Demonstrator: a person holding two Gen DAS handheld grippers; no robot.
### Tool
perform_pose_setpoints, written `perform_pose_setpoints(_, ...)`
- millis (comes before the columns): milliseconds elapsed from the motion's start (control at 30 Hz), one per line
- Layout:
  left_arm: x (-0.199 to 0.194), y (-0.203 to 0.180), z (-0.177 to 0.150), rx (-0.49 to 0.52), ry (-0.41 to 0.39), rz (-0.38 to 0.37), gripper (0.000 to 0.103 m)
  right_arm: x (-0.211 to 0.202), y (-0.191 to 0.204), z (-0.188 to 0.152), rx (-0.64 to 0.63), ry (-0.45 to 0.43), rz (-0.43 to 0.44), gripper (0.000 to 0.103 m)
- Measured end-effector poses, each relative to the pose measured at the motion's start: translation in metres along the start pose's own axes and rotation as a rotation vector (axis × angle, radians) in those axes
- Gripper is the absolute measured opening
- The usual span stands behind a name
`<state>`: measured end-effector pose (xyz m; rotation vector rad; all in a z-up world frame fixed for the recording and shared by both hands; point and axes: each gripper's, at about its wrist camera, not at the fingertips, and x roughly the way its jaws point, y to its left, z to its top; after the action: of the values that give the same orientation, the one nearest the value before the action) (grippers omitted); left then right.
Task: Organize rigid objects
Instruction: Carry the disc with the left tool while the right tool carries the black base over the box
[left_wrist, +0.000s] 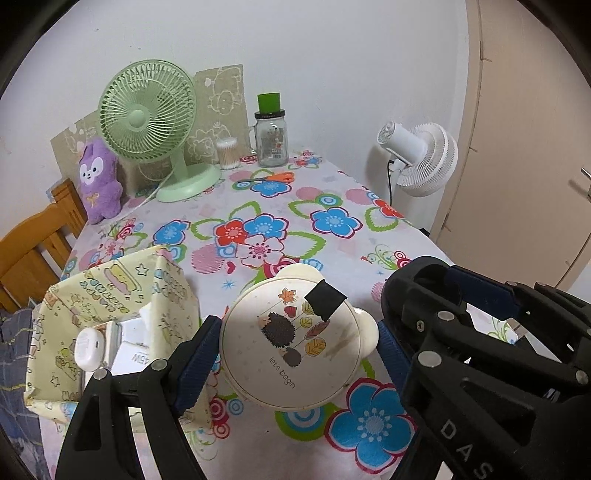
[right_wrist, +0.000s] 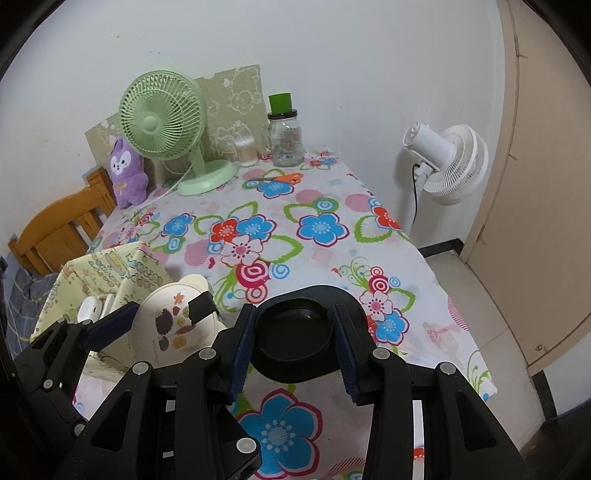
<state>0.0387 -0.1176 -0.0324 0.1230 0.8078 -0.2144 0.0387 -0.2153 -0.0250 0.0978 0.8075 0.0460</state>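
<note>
Claws gripping round cream lid (left_wrist: 291, 343), glossy black dish (right_wrist: 293, 330)

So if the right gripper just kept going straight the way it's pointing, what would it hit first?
The right gripper is shut on a black dish and points down at the floral tablecloth. Straight on, the dish would probably meet bare cloth first; nothing else seems to lie in that line, though depth is hard to judge.

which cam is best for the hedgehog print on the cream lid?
Left wrist. The cream lid faces the camera nearly flat between the left gripper fingers, so the hedgehog print and its lettering read clearly. In the right wrist view the lid sits at the left, foreshortened, print smeared and partly hidden by a finger.
</note>
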Motion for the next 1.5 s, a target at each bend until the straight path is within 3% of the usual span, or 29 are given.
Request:
perform_pose_setpoints(733,-0.026,0.043,0.005,-0.031,-0.024,0.022,0.085,-0.019,0.046,0.015,-0.034,-0.015,-0.038,0.045)
perform_pose_setpoints(1500,-0.028,0.107,0.005,-0.095,-0.015,0.073,0.085,-0.005,0.111,0.03,-0.107,-0.001,0.002,0.045)
